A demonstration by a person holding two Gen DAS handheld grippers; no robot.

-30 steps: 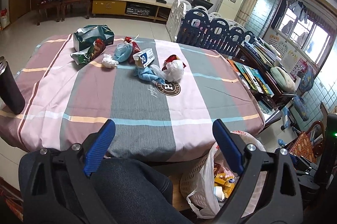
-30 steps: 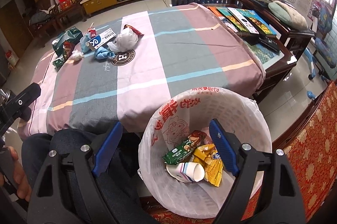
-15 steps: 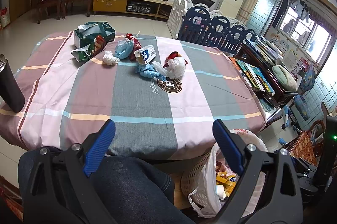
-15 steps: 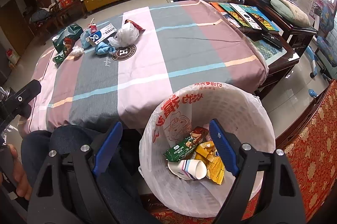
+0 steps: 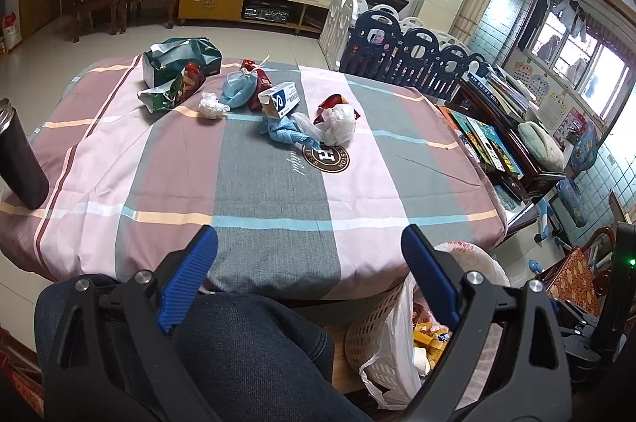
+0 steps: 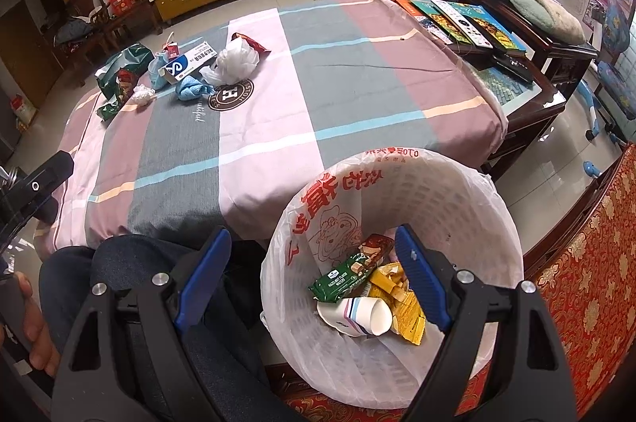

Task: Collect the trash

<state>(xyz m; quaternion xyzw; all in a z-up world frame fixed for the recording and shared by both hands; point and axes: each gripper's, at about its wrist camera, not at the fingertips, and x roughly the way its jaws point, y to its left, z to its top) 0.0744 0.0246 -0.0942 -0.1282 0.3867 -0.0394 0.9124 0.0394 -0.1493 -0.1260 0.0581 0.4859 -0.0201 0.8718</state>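
Trash lies in a cluster at the far side of the checked tablecloth (image 5: 274, 191): a green bag (image 5: 181, 64), a crumpled tissue (image 5: 212, 104), a blue bag (image 5: 240, 88), a white box (image 5: 280, 100), a blue glove (image 5: 286, 134) and a white plastic bag (image 5: 338, 124). My left gripper (image 5: 308, 243) hangs open and empty over the table's near edge. My right gripper (image 6: 312, 243) is open and empty above the lined trash basket (image 6: 477, 191), which holds a green wafer wrapper (image 6: 346, 275), a paper cup (image 6: 357, 314) and yellow wrappers (image 6: 405, 306).
A black bottle (image 5: 20, 159) stands at the table's left edge. The person's knee in dark jeans (image 5: 246, 350) sits below both grippers. A low side table with books (image 6: 469, 20) stands to the right, and a red patterned seat (image 6: 588, 263) is beside the basket.
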